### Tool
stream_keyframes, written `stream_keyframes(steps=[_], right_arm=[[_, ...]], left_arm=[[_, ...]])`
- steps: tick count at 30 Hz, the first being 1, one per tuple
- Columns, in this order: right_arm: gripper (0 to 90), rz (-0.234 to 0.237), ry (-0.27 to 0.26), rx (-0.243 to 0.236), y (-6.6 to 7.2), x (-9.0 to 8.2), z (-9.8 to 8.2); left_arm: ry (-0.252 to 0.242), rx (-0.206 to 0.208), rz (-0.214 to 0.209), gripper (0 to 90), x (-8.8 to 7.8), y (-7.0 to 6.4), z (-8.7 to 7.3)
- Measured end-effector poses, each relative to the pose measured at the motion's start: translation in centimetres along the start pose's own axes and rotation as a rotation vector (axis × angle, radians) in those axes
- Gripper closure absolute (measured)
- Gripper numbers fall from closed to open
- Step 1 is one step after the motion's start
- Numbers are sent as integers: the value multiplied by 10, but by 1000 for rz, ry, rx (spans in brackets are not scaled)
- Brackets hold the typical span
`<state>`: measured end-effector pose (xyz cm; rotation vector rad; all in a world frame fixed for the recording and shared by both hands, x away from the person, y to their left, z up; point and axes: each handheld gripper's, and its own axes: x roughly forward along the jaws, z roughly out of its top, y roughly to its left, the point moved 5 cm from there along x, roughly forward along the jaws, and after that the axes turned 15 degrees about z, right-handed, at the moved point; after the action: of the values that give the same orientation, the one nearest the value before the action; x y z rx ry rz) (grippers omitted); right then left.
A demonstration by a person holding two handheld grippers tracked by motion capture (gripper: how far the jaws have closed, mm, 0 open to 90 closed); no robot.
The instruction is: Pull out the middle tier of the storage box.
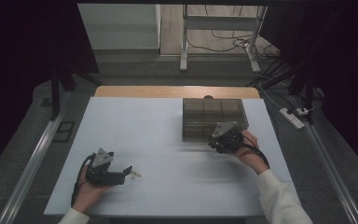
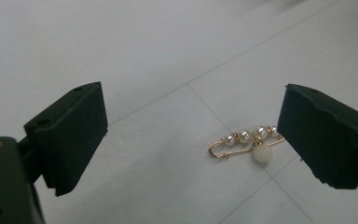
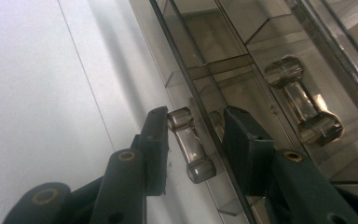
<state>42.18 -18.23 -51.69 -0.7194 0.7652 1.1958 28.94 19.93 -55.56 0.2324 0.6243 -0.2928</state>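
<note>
With the right gripper (image 3: 193, 144) we close squarely on the drawer handle (image 3: 190, 145), its jaws not yet pressing, while the left gripper (image 2: 191, 135) stands wide apart by the pearl pin (image 2: 247, 142).

The left hand (image 1: 89, 189) rests near the table's (image 1: 135, 121) near-left corner, forearm entering from the bottom edge, and holds the left gripper (image 1: 129, 171) low and level, pointing right with its jaws standing wide apart. The right hand (image 1: 249, 149) lies right of centre, white sleeve (image 1: 279, 198) angling in from the near-right corner. The right gripper (image 3: 193, 140) points away from the person, its jaws partly closed.
</note>
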Motion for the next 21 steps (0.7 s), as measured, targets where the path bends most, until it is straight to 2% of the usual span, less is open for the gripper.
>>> stream_keyframes(steps=[21], right_arm=[[615,18,6,10,5,-1,0]], left_arm=[[10,12,-13,83,1,-2,-1]])
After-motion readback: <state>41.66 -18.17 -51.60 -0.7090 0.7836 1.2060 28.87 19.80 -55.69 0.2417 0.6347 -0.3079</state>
